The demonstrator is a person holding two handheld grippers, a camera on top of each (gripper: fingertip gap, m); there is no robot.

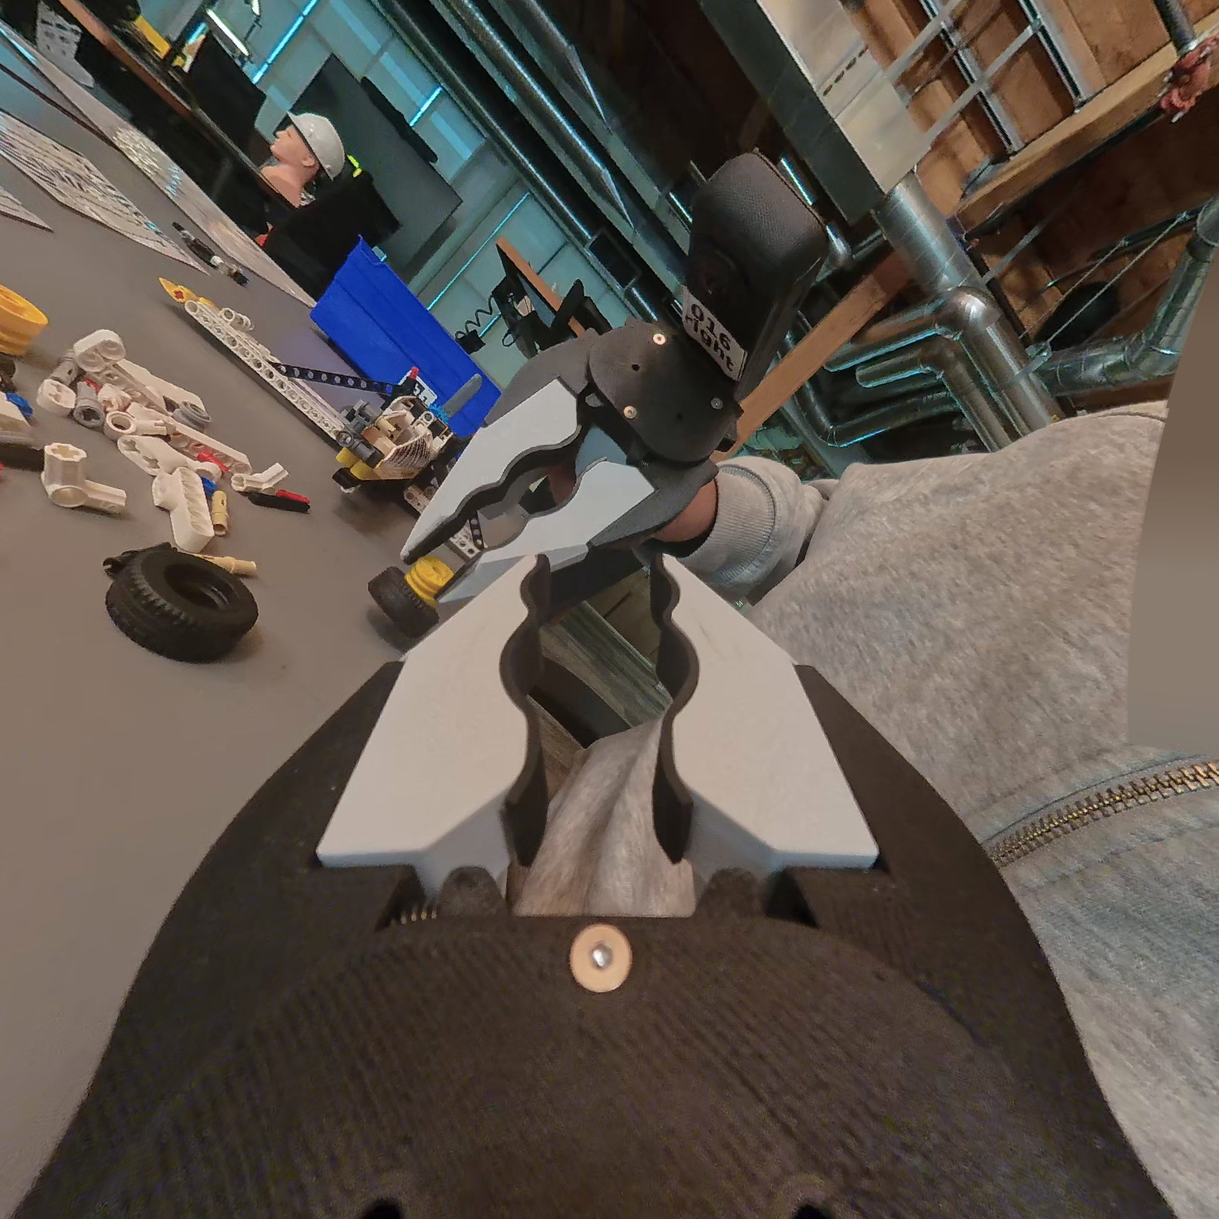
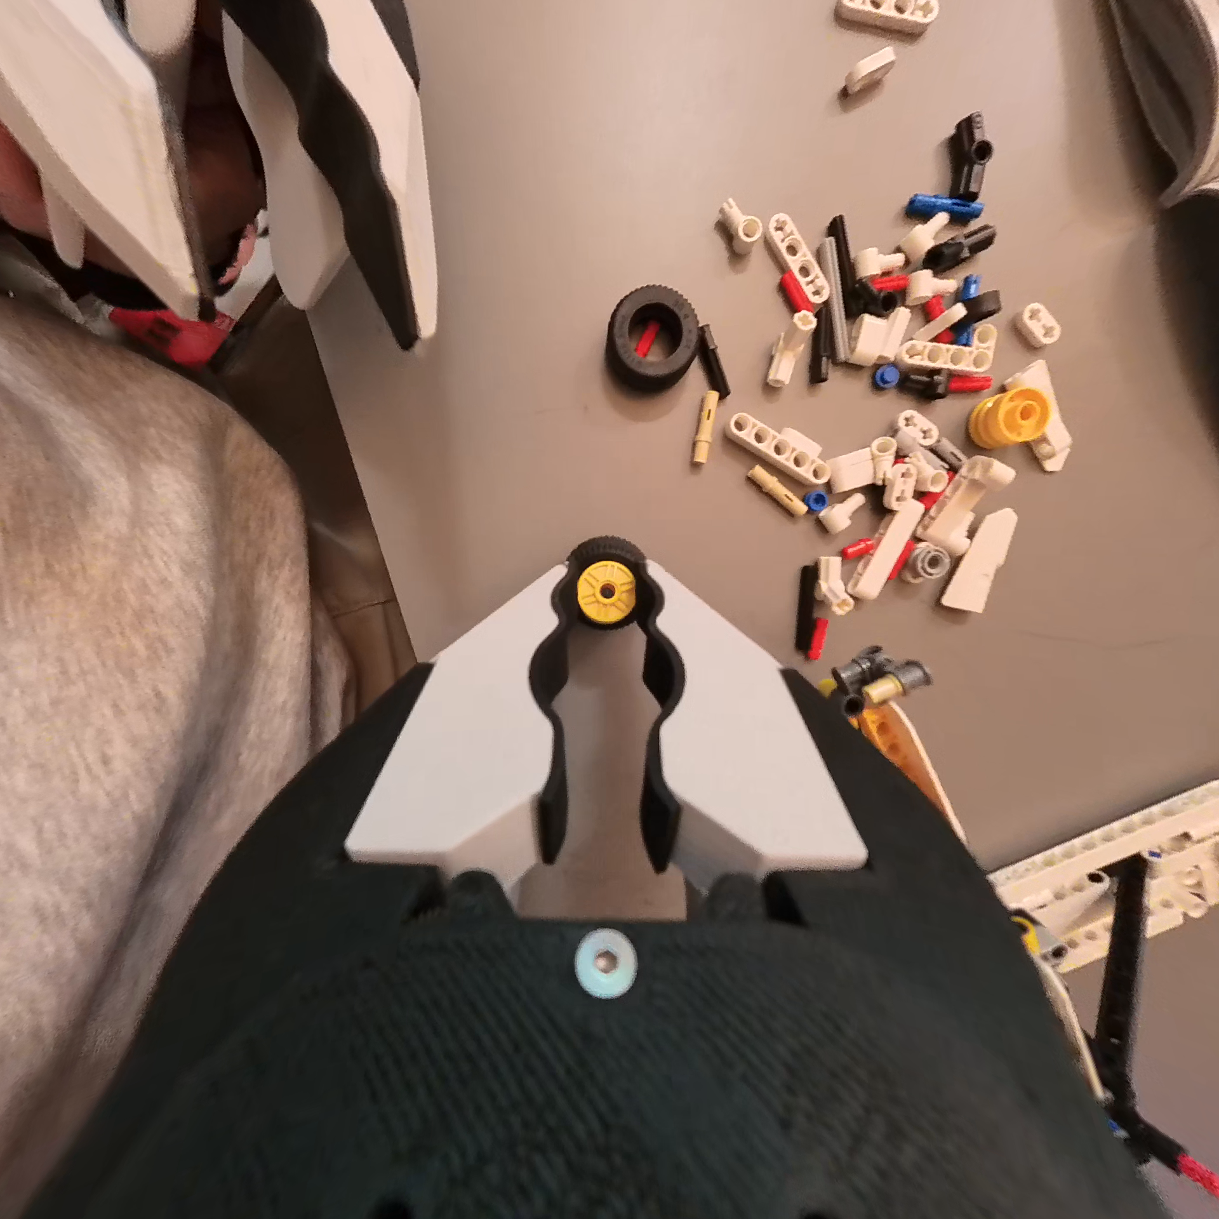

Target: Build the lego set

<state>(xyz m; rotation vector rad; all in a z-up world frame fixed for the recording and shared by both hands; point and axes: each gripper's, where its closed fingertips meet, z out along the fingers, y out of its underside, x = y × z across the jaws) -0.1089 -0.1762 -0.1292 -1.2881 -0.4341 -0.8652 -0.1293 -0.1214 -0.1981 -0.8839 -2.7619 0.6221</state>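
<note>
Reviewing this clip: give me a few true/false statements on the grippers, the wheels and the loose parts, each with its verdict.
1. The right gripper is closed on a yellow-hubbed wheel. True.
2. The left gripper holds a white beam. False: nothing sits between its fingers, which stand apart.
3. A loose black tyre lies on the table with a red pin inside its ring. True.
4. The loose parts are sorted into the blue bin. False: they lie scattered on the table.
5. A spare yellow hub lies among the loose parts. True.
</note>
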